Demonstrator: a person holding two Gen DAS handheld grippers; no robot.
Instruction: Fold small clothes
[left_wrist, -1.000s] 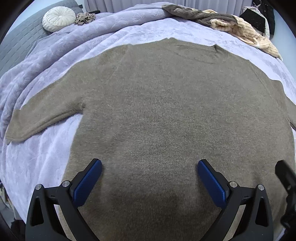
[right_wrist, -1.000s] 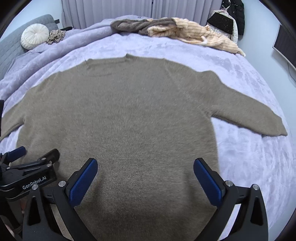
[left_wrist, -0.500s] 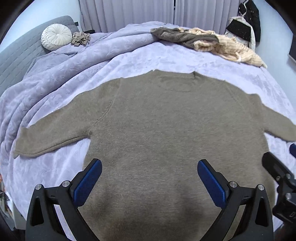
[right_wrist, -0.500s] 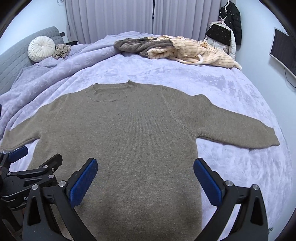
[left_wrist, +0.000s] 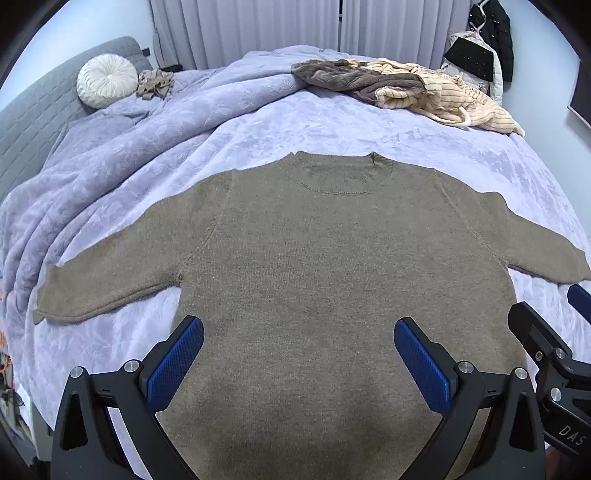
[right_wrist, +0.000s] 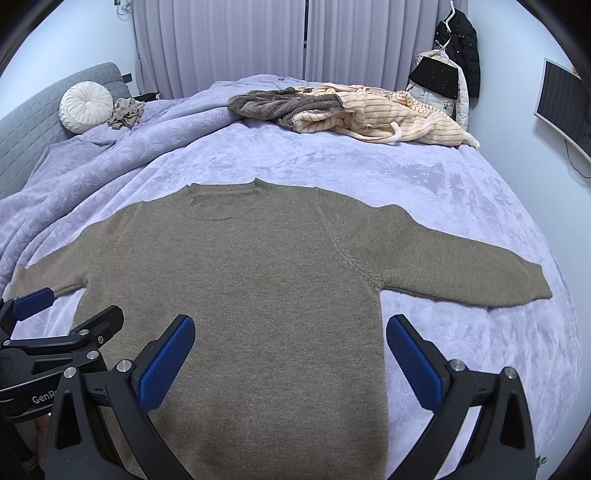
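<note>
An olive-brown knit sweater lies flat on the lavender bed cover, neck away from me, both sleeves spread out sideways; it also shows in the right wrist view. My left gripper is open and empty, raised above the sweater's lower body. My right gripper is open and empty too, above the lower right of the body, beside the left one. The sweater's bottom hem is hidden under the grippers.
A heap of clothes, grey-brown and cream striped, lies at the far side of the bed. A round white cushion and a small crumpled cloth sit far left by the grey headboard. Jackets hang at the far right.
Both grippers have pulled back and up from the sweater, so the whole garment and more of the room show. The sweater has not moved.
</note>
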